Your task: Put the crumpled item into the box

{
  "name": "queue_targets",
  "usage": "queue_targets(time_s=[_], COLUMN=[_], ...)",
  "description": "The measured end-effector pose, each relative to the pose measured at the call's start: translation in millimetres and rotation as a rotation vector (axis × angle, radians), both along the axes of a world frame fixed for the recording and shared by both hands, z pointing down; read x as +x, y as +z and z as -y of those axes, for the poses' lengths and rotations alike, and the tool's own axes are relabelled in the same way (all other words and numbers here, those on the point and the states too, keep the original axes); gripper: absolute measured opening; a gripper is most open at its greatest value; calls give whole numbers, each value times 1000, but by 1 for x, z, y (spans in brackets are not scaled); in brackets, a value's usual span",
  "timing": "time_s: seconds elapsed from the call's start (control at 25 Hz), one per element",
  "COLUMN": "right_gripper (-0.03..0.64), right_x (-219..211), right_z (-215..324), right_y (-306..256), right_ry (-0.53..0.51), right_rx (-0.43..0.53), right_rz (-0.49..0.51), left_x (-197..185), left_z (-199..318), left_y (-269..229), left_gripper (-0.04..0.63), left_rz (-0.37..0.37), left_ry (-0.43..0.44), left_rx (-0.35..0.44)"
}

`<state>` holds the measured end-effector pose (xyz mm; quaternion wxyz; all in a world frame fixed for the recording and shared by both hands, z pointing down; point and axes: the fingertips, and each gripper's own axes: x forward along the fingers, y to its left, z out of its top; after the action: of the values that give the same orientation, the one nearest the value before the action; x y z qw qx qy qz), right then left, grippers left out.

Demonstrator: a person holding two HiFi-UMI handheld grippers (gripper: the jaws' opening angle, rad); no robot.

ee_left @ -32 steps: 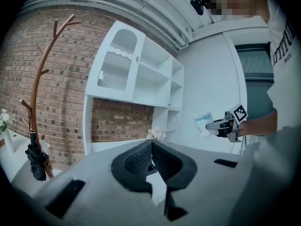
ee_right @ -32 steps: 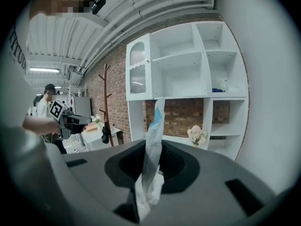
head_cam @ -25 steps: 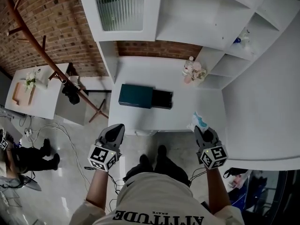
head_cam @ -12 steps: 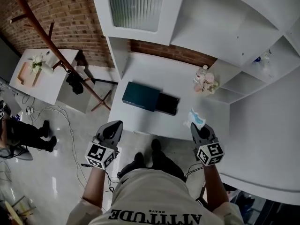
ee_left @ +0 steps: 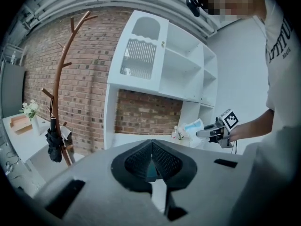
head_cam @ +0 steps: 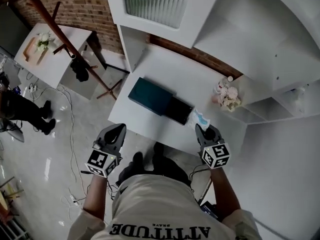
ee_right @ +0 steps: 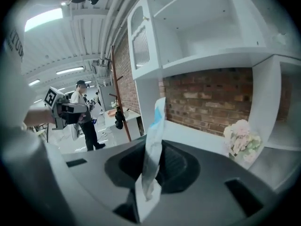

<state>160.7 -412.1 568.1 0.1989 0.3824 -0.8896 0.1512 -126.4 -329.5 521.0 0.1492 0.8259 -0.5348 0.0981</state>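
Observation:
In the head view a dark teal box lies on the white desk, its black inner tray slid out to the right. My right gripper hangs at the desk's front edge, just right of that tray. It is shut on the crumpled item, a white and blue wrapper that sticks up between the pads in the right gripper view. My left gripper hovers off the desk's front left corner. Its pads meet with nothing held.
A small bunch of pale flowers stands at the desk's back right, below white shelves. A wooden coat rack and a low white table stand on the floor to the left, with a person farther off.
My right gripper has carried the crumpled item left along the desk's front edge, from the right corner to beside the box's tray. The left gripper has kept its place.

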Motion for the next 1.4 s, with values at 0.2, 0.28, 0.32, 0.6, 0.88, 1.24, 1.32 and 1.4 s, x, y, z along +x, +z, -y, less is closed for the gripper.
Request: queue_targets(time_s=[0.2, 0.28, 0.32, 0.6, 0.88, 1.24, 1.32, 1.4], right_gripper=[75, 75, 75, 75, 77, 77, 77, 75], right_x=[-5, -7, -9, -30, -46, -62, -62, -64], right_z=[29, 38, 42, 66, 80, 96, 99, 101], right_y=[51, 74, 85, 151, 219, 261, 268, 275], right_ry=[-76, -106, -122, -244, -379, -567, -589, -606], right_rx=[-38, -67, -82, -124, -182, -76, -39, 0], right_rz=[-90, -125, -140, -274, -452, -762, -828, -883], left_x=[11, 15, 16, 16, 12, -7, -11, -13], left_z=[4, 3, 1, -7, -10, -14, -17, -20], left_y=[15, 21, 23, 39, 59, 71, 74, 76], left_gripper=[25, 25, 25, 26, 26, 26, 26, 26], left_rz=[-9, -9, -8, -6, -39, -53, -56, -58], left_ry=[-52, -70, -79, -142, -203, -263, -276, -287], left_rx=[-31, -45, -52, -96, -160, -194, -199, -207])
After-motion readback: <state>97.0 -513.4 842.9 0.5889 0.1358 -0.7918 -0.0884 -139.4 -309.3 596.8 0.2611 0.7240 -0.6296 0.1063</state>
